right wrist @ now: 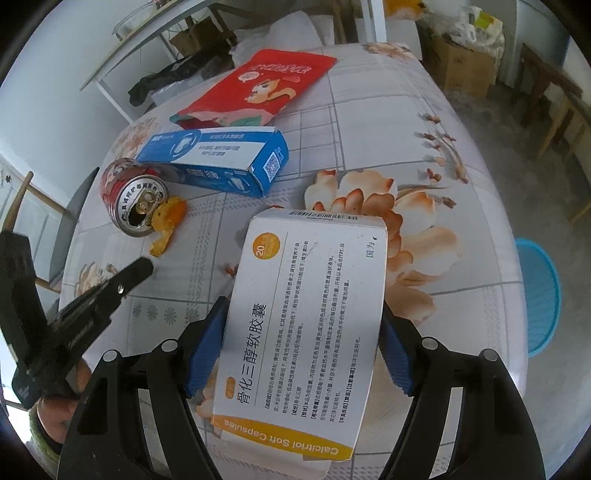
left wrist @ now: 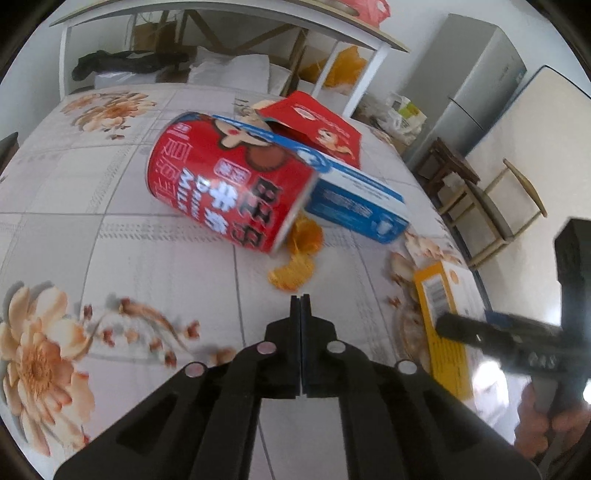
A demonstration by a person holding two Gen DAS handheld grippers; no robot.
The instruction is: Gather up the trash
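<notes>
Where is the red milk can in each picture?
Left wrist view: the red can lies on its side at upper middle.
Right wrist view: the red can is at left, open top facing the camera.
Shared landmark: the blue box touching it.

A floral tablecloth point(left wrist: 110, 229) covers the round table. Behind it stands a white desk point(left wrist: 221, 22), with a grey fridge point(left wrist: 476, 96) and wooden chair point(left wrist: 495, 218) to one side. A blue basket point(right wrist: 541, 295) sits on the floor, near cardboard boxes point(right wrist: 461, 70).
</notes>
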